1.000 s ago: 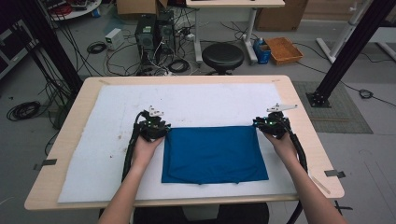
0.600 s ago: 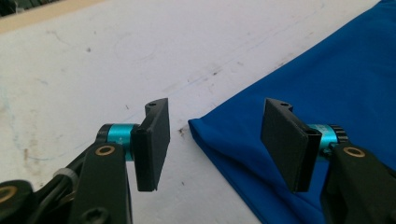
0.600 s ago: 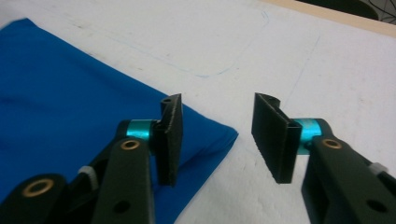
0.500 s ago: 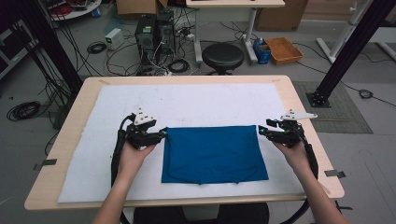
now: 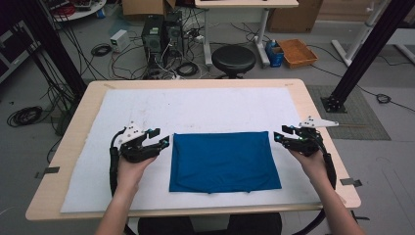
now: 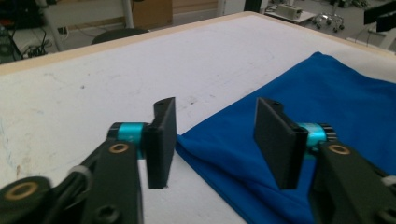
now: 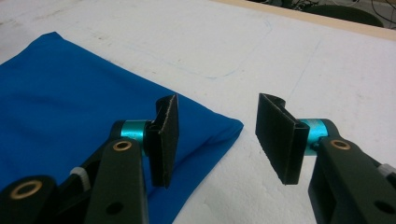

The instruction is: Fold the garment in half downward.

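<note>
A blue cloth (image 5: 222, 161) lies folded flat in a rectangle on the white mat (image 5: 205, 110), near the table's front middle. My left gripper (image 5: 165, 142) hovers just off the cloth's far left corner, open, with nothing between its fingers. In the left gripper view the left gripper (image 6: 215, 135) frames the corner of the blue cloth (image 6: 336, 93). My right gripper (image 5: 279, 135) stands open just off the far right corner. The right gripper view shows the right gripper (image 7: 217, 135) above the edge of the blue cloth (image 7: 70, 93), holding nothing.
The mat covers most of the wooden table (image 5: 313, 105). Beyond the far edge stand a black stool (image 5: 233, 58), computer towers (image 5: 159, 34) with floor cables, and an orange box (image 5: 298, 51). Black frame posts (image 5: 364, 54) rise at both sides.
Both grippers have moved outward from the cloth's far corners, the left one to the left and the right one to the right. The cloth lies as before.
</note>
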Motion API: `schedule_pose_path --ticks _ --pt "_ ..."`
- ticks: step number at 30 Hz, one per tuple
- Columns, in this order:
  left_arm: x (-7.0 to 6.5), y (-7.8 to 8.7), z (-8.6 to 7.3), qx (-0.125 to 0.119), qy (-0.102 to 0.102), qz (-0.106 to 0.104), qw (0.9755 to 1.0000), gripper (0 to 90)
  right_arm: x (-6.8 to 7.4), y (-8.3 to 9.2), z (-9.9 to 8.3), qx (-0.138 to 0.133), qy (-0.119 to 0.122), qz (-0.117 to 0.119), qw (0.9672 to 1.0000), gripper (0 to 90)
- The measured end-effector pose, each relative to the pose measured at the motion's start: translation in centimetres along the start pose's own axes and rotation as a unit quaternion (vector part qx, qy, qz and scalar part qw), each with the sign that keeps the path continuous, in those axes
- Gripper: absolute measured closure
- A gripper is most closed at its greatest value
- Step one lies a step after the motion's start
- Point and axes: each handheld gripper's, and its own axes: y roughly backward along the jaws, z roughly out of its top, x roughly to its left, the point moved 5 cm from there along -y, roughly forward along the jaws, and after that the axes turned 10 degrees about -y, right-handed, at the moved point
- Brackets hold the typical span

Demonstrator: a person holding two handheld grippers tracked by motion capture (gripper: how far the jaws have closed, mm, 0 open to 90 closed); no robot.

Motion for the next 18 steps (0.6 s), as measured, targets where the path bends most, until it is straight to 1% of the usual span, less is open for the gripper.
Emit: schedule_pose_path --ticks 1,3,5,6,7,9,10,11,13,16,18 --pt "0.1 0.1 0.1 0.003 0.006 -0.001 1.0000 47.2 -0.1 0.0 0.0 -0.002 0.001 0.000 1.0000 49.0" --pt "0.3 0.4 0.4 0.005 0.009 0.005 0.9999 43.1 -0.2 0.1 0.1 -0.003 -0.006 -0.002 1.0000 48.8" --pt "0.4 0.7 0.8 0.007 0.006 0.007 0.9999 42.5 -0.5 0.2 0.1 -0.005 -0.007 -0.004 1.0000 48.8" --pt "0.3 0.7 0.9 0.010 0.011 0.007 0.9999 40.9 -0.6 0.2 0.2 -0.007 -0.008 -0.005 0.9999 48.7" --pt "0.4 0.7 1.0 0.015 0.016 0.007 0.9997 38.8 -0.7 0.3 0.2 -0.008 -0.011 -0.005 0.9999 48.5" --pt "0.3 0.6 1.0 0.026 0.021 0.000 0.9994 38.0 -0.9 0.4 0.3 -0.010 -0.015 -0.008 0.9998 47.8" --pt "0.3 0.6 1.0 0.031 0.021 0.001 0.9993 37.4 -1.0 0.5 0.3 -0.011 -0.015 -0.008 0.9998 47.6" --pt "0.3 0.5 1.0 0.035 0.023 0.005 0.9991 34.9 -1.1 0.5 0.3 -0.012 -0.018 -0.009 0.9997 47.5" --pt "0.2 0.4 1.0 0.040 0.019 0.009 0.9990 33.2 -1.2 0.6 0.4 -0.013 -0.018 -0.010 0.9997 47.1" --pt "0.0 0.5 1.0 0.043 0.004 0.015 0.9989 33.1 -1.4 0.6 0.4 -0.012 -0.016 -0.011 0.9997 46.5" --pt "-0.1 0.5 1.0 0.041 0.008 0.009 0.9991 33.1 -1.4 0.5 0.4 -0.011 -0.012 -0.011 0.9998 46.3"
